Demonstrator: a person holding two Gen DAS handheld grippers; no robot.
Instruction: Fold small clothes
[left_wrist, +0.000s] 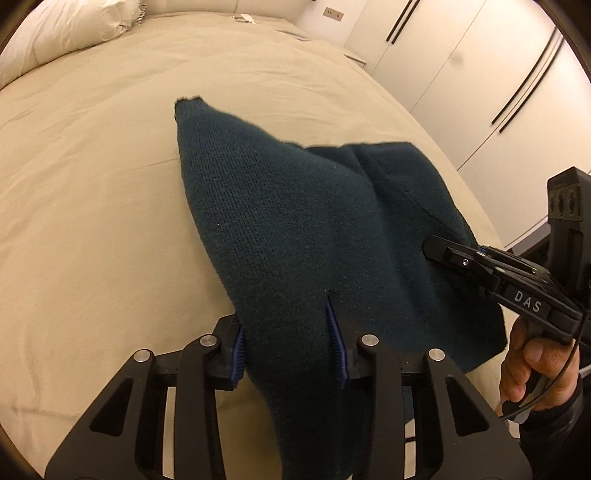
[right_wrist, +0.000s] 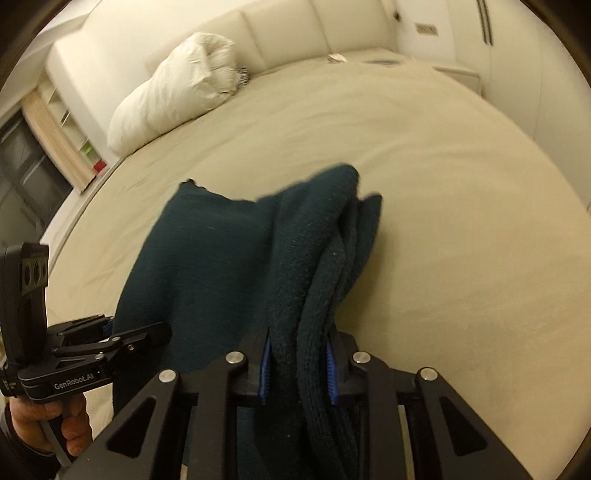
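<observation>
Left tool (left_wrist: 291, 350), right tool (right_wrist: 297, 373): black linked frames, silver rivets, blue ribbed pads (right_wrist: 263, 373). Markings "DAS", "GenRobot.AI". Bare hand (left_wrist: 532, 373), dark sleeve, thin black cable.

Right tongs (right_wrist: 298, 363) clamp bunched teal knit (right_wrist: 207, 258).
</observation>
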